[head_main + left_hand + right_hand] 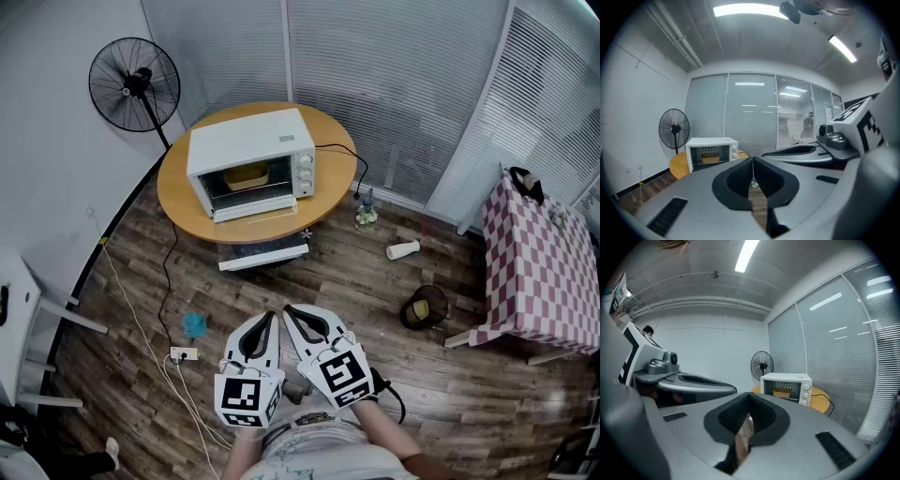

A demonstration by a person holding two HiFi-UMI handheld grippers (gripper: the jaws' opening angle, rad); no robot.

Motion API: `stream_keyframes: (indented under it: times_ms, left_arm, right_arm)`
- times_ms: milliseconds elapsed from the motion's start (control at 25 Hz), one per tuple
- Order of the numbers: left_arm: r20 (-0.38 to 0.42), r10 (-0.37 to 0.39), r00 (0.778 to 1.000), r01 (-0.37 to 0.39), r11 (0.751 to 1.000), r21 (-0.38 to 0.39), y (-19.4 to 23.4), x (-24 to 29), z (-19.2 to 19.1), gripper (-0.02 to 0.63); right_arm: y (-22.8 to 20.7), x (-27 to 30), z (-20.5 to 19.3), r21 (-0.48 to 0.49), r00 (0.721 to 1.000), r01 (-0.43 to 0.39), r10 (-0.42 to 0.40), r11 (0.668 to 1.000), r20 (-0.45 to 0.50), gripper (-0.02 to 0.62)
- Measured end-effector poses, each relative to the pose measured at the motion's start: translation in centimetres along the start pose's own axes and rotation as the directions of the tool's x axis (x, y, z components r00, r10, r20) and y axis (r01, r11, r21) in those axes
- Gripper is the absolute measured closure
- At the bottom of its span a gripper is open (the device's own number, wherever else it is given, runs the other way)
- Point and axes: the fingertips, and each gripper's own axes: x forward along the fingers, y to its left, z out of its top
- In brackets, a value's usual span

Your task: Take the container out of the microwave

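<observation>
A white microwave (pixel 251 159) stands on a round wooden table (pixel 187 211) with its door folded down. Inside it sits a tan container (pixel 247 175). Both grippers hang low near the person's body, far from the table and side by side. My left gripper (pixel 271 316) is shut with nothing in it, and so is my right gripper (pixel 289 309). In the left gripper view the shut gripper (pixel 752 160) points toward the microwave (pixel 712 152) and the container (pixel 710 159). In the right gripper view the gripper (pixel 749 395) faces the microwave (pixel 786 386) and the container (pixel 782 392).
A black standing fan (pixel 135 84) is behind the table at the left. A white box (pixel 262 253) lies under the table. On the wooden floor are a white bottle (pixel 403 249), a dark bowl (pixel 425 307), a power strip (pixel 184 354) and cables. A checked-cloth table (pixel 539 262) stands at the right.
</observation>
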Motion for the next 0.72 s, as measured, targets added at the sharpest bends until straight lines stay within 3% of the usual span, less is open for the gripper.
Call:
stream_keyframes:
  times_ms: [400, 720]
  left_arm:
    - [-0.004, 0.005, 1.0, -0.005, 1.0, -0.013, -0.8, 1.1, -0.1, 0.591]
    - [-0.01, 0.002, 1.0, -0.002, 1.0, -0.02, 1.3, 2.9, -0.1, 0.591]
  right_arm:
    - [-1.8, -0.5, -0.2, 0.012, 1.0, -0.002, 0.002, 1.0, 0.008, 0.601]
    - [-3.2, 2.0, -0.1, 0.018, 1.0, 0.011, -0.011, 1.0, 0.0, 0.601]
